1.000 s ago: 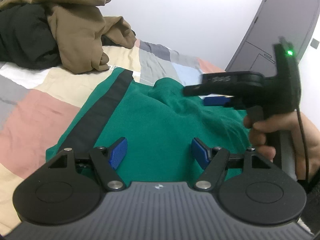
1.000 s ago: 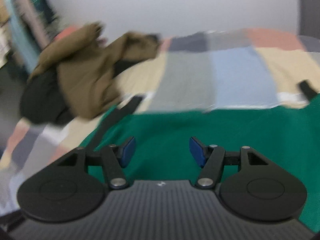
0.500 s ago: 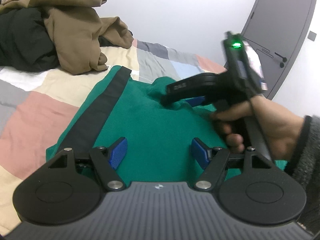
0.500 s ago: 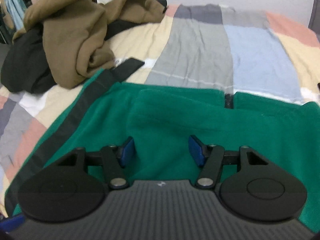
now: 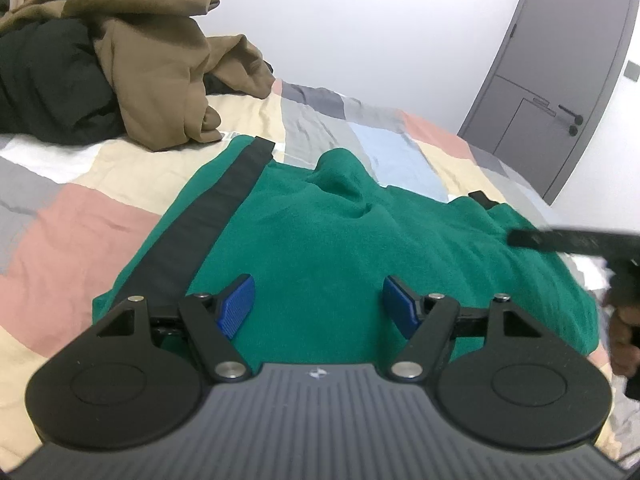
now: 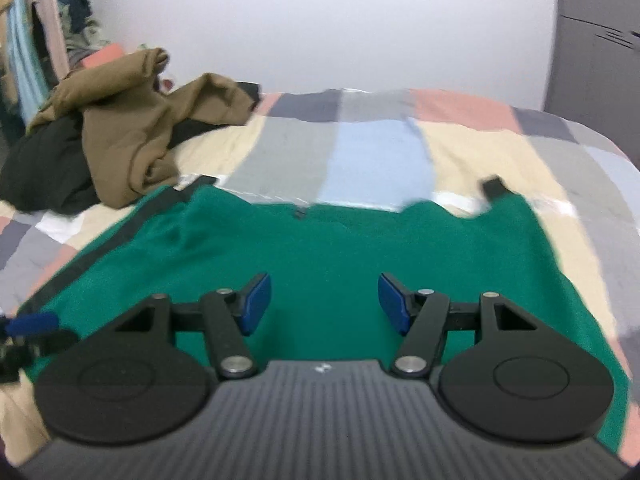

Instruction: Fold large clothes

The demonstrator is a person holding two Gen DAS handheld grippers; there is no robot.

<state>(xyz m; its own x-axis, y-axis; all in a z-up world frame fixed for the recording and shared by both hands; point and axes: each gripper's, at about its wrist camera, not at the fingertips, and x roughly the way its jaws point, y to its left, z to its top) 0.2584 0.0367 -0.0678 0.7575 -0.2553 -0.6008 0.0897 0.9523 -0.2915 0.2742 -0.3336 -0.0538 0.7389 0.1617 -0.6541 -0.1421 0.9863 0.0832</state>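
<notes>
A green garment [image 5: 332, 236] with a black stripe [image 5: 216, 208] along its left edge lies spread on the patchwork bed; a raised fold bulges near its far edge. It also fills the middle of the right wrist view [image 6: 340, 248]. My left gripper [image 5: 316, 308] is open and empty, just above the garment's near edge. My right gripper [image 6: 324, 302] is open and empty, above the garment's near middle. The right gripper's body shows at the right edge of the left wrist view [image 5: 572, 242]. A blue fingertip of the left gripper shows at the far left of the right wrist view [image 6: 32, 322].
A heap of brown clothing [image 5: 156, 68] and black clothing [image 5: 44, 84] lies at the bed's far left, also in the right wrist view [image 6: 132, 128]. The patchwork bedspread [image 5: 76, 220] surrounds the garment. A grey door [image 5: 560, 76] stands at the right. Hanging clothes [image 6: 32, 40] are at the far left.
The right gripper has pulled back from the garment's far fold to the right and nearer side. The fold stays bulged. The left gripper has barely moved.
</notes>
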